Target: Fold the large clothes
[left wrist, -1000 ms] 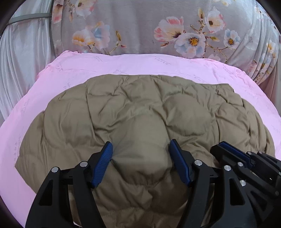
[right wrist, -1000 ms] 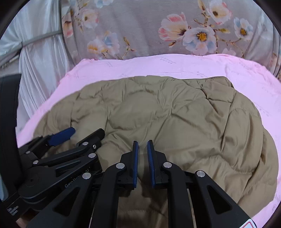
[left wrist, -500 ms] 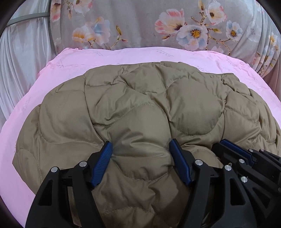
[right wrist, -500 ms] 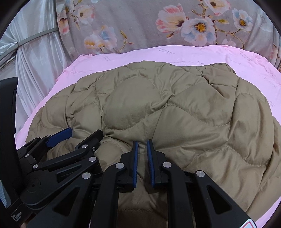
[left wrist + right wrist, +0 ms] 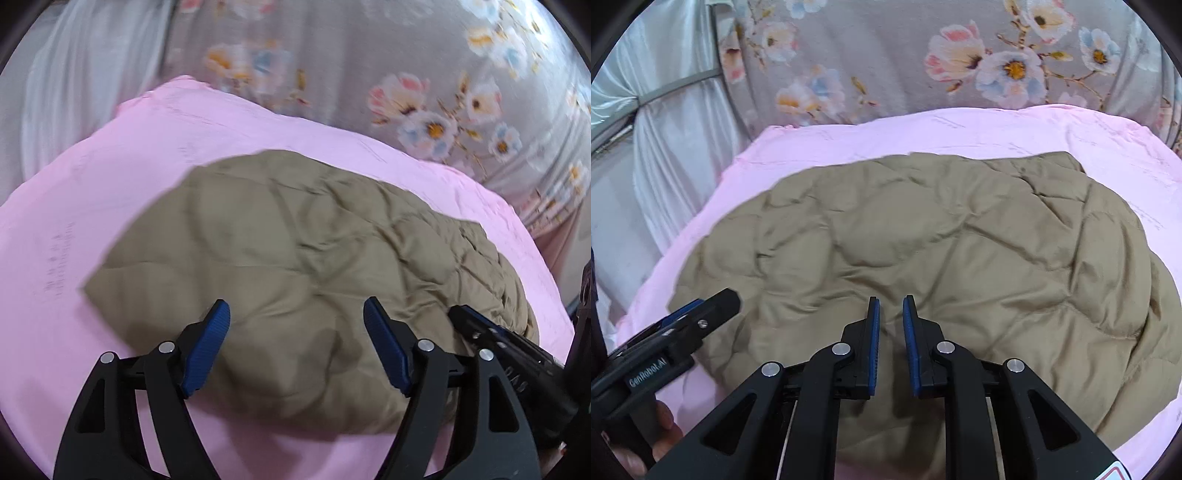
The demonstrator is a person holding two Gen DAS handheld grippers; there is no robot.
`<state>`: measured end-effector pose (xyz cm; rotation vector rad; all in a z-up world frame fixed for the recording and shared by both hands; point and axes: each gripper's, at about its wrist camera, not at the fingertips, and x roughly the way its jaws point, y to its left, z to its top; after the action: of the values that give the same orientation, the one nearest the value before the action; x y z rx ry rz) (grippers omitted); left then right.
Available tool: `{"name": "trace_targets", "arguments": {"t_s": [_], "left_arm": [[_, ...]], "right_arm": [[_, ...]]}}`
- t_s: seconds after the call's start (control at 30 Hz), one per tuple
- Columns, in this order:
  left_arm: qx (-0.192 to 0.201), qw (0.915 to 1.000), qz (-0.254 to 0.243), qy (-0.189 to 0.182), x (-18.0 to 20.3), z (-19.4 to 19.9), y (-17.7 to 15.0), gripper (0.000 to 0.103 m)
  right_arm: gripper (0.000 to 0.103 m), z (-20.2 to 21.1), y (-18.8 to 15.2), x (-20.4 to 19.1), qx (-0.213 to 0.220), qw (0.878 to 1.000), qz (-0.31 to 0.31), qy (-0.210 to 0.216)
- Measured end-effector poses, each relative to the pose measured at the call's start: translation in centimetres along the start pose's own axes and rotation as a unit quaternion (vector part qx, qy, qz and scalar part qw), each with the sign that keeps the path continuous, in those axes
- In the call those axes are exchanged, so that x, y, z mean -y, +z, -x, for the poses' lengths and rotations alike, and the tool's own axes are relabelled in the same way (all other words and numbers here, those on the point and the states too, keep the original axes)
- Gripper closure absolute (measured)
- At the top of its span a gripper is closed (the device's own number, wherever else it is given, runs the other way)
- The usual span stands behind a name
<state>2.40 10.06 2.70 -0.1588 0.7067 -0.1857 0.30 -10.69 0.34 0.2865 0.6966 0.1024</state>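
A tan quilted puffer jacket [image 5: 295,240] [image 5: 960,240] lies spread on a pink sheet [image 5: 74,221] [image 5: 997,129]. My left gripper [image 5: 295,306] hovers over the jacket's near left part. Its jaws are wide and opening, with only the flat jacket surface below them and nothing pinched. In the right wrist view the left gripper [image 5: 701,306] shows at the lower left, by the jacket's left edge. My right gripper [image 5: 889,301] is over the jacket's near middle, its pads a narrow gap apart, with no fold seen pinched. The right gripper [image 5: 461,314] also shows at the lower right of the left wrist view.
A grey floral fabric [image 5: 886,55] [image 5: 406,74] rises behind the pink sheet. White satin drapery [image 5: 665,129] hangs at the left. Bare pink sheet surrounds the jacket on the left and far sides. A hand [image 5: 661,432] holds the left gripper's handle.
The left gripper let go of the thick jacket fold, opened wider and drew away to the left. The jacket dropped flat onto the sheet. The right gripper hardly moved.
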Motion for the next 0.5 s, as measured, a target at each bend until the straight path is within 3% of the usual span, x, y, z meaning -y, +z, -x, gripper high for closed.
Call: {"name": "trace_targets", "arguments": {"t_s": [0.07,0.17,0.23,0.3,0.5], "left_arm": [[-0.005,0.9994,0.03,0.016,-2.4,0.8,0.2,0.018],[-0.039,0.9942,0.097,0.021,-6.4,0.4,0.7,0.016],[-0.062,0.9862,0.152,0.017,-9.0,-0.5,0.4,0.016],[-0.083,0.9758,0.202,-0.015,-11.0,-1.7,0.0,0.015],[-0.086,0.9717,0.213,-0.054,-9.7,-3.4,1.0,0.013]], "right_arm": [[0.087,-0.2,0.0,-1.0,-0.012,1.0,0.014,0.003],[0.087,-0.7,-0.2,-2.1,-0.026,0.999,0.024,0.003],[0.087,-1.1,-0.4,-2.2,-0.032,0.999,0.026,-0.001],[0.087,-1.3,-0.4,-2.2,-0.039,0.999,0.026,-0.002],[0.087,-1.9,-0.6,-1.9,-0.05,0.999,0.017,0.004]]}}
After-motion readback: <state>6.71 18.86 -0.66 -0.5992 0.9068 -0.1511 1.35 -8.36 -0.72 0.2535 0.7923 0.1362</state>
